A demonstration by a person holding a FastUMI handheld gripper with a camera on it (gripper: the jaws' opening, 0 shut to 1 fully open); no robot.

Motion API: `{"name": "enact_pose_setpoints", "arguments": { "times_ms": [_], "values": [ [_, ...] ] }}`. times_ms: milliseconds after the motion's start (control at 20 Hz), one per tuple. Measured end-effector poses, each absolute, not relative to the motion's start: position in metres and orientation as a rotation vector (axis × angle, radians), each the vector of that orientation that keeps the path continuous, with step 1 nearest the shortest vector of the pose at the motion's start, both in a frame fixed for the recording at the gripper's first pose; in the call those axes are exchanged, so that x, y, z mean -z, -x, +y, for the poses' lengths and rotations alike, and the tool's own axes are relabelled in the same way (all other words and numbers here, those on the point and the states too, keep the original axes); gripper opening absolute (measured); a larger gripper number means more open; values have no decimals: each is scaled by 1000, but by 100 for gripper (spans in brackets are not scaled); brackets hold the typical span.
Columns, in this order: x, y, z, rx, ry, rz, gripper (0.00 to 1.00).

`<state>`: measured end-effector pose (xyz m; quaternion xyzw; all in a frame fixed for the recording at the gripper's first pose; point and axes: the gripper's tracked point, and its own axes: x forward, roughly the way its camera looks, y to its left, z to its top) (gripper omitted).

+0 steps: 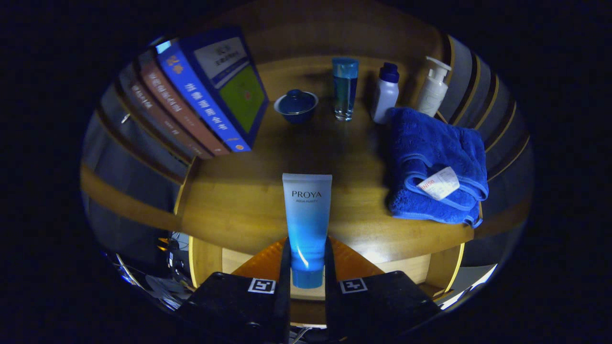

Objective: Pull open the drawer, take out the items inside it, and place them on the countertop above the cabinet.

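Taking the tube (307, 224) as my landmark and working across: up and to its left a row of books (201, 102) leans on the tabletop (239, 200); straight beyond the tube sit a small lidded bowl (296, 106) and a tall clear bottle (344, 88); further right stand a white bottle (385, 93) with a dark cap and a pump bottle (433, 88); to the tube's right lies a folded blue towel (432, 165) with a tag on it. I have the hand-held gripper (307, 267) closed about the tube, both fingers pressing its lower end near the cap, so the tube stands upright between them with its crimped end on top. It hangs over the front edge of the tabletop, with the open drawer (356, 263) below and behind it. I judge the tube light and soft-walled: a plastic squeeze tube that will dent under pressure and may be slick on its glossy skin. The stiffest part should be down by the cap and shoulder, which is about where I hold it, so that seems the right place; squeezing higher up would only crush the body and let it swing. It looks safe from breaking, but standing on its cap it could topple, so I would lower it gently onto bare wood between the books and the towel.
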<state>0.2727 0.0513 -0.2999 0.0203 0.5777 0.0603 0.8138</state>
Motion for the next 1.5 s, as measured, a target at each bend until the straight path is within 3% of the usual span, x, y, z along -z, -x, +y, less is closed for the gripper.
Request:
{"name": "enact_pose_setpoints", "arguments": {
  "times_ms": [300, 700, 1500],
  "values": [
    [328, -294, 33, -45, -26, 1248, 39],
    [314, -299, 31, -66, 9, 1139, 100],
    [193, -224, 44, -129, -128, 512, 100]
  ]
}}
